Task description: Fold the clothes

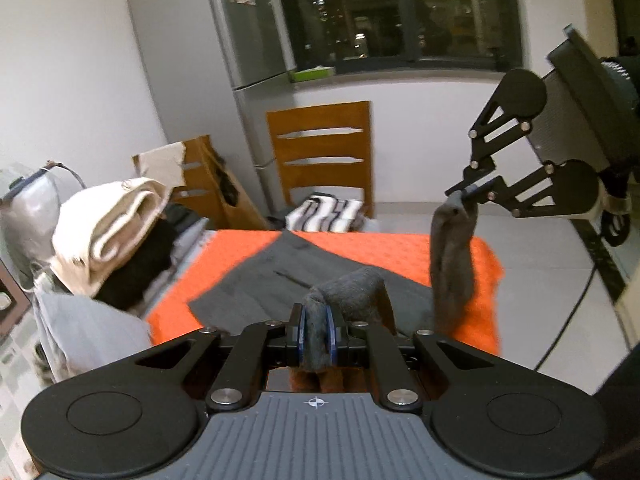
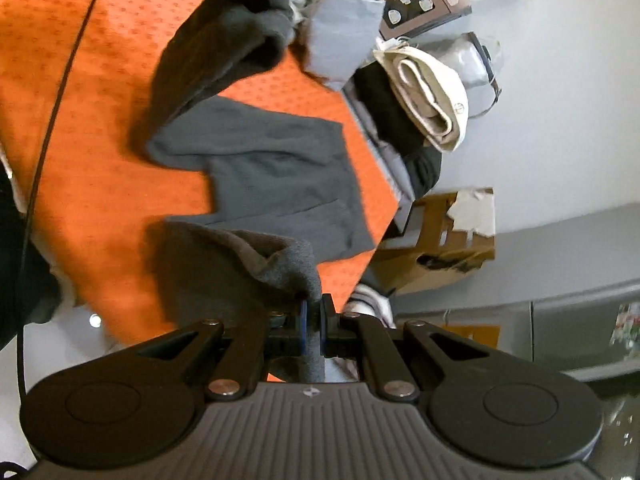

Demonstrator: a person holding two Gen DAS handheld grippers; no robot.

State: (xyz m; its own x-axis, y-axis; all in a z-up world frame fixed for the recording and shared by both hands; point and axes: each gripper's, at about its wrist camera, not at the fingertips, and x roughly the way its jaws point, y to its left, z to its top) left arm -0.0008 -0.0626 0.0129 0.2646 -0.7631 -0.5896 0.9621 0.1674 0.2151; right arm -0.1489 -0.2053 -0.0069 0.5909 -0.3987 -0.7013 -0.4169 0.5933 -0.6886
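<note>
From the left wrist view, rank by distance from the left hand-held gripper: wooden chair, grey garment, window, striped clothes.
1. Grey garment, pinched in the left hand-held gripper.
2. Striped clothes, on the seat beyond the orange table.
3. Wooden chair back, just behind.
4. Window, far wall.

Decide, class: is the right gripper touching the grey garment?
Touching. In the right wrist view, the right gripper is shut, pinching a fold of the grey garment between its pads.

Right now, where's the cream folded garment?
The cream folded garment sits atop a pile of dark clothes at the left of the left wrist view, just off the orange tablecloth, beside the wooden chairs.
</note>
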